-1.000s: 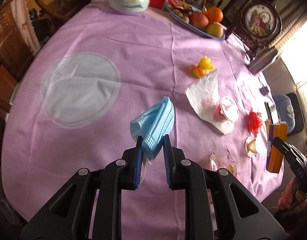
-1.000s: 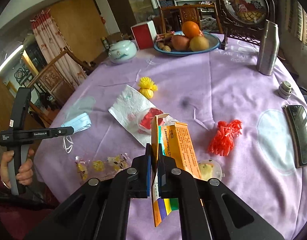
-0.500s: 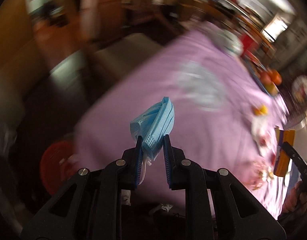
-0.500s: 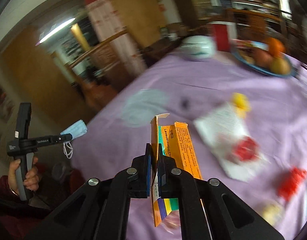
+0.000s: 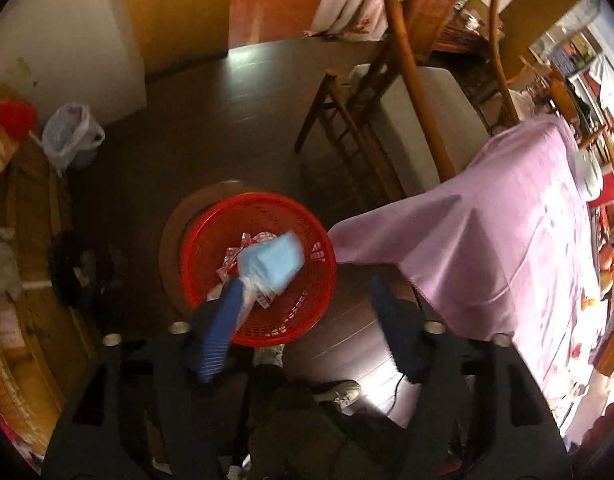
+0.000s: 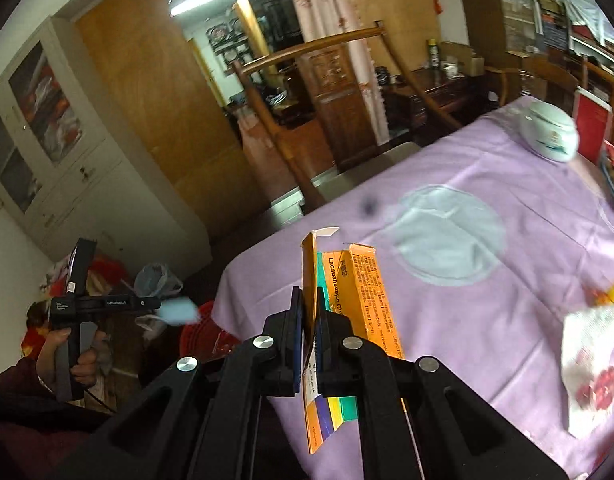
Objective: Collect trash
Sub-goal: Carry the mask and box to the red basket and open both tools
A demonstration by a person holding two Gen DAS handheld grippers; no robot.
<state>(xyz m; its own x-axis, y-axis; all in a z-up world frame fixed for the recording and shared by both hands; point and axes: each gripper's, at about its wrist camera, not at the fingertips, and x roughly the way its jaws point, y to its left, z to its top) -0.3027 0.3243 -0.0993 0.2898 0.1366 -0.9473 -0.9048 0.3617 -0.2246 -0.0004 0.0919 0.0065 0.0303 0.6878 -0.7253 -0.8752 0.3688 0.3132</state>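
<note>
Mask (image 5: 273,266) now loose over red basket (image 5: 211,220); left tongs (image 5: 307,320) spread apart; right tongs (image 6: 310,320) still clamp carton (image 6: 347,304).

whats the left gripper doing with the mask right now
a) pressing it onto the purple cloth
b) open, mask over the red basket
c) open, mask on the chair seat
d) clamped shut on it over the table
b: the left gripper has its jaws spread wide, and the blue mask shows blurred over the red basket on the floor, beside the table.

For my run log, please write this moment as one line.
left tongs: open, above red basket | face mask: released, over basket | right tongs: shut on orange carton, above table
</note>
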